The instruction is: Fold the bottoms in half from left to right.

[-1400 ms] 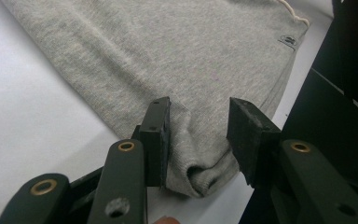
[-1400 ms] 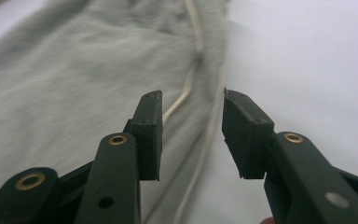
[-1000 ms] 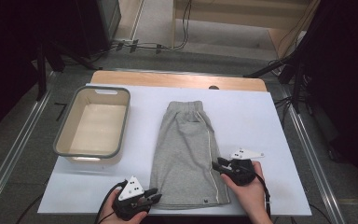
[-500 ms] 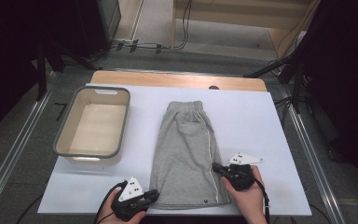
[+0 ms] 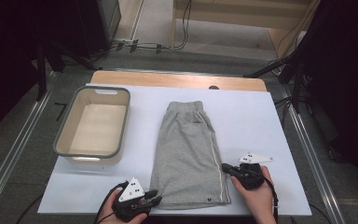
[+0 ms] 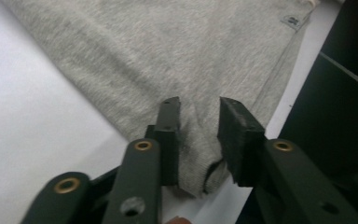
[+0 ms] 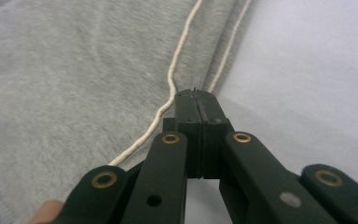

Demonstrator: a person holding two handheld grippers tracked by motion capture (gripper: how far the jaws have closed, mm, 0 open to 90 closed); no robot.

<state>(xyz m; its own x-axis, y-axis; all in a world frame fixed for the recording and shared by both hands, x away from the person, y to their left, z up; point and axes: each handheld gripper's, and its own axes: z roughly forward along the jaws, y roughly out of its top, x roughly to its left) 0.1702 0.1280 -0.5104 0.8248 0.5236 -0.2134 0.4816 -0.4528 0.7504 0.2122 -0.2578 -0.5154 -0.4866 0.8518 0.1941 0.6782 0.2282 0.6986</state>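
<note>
White rectangular tabletop sheet (image 5: 256,121) over a light wooden board (image 5: 177,80), exposed as a strip along the far edge. Grey carpeted floor (image 5: 23,140) on both sides, crossed by silver metal rails (image 5: 9,158) running near to far. Dark cabinet (image 5: 93,23) at far left; pale wooden furniture (image 5: 242,14) at far centre and right, black cables (image 5: 182,28) trailing beneath. Black drape (image 5: 349,70) along the right side. Even overhead light, soft shadows.
</note>
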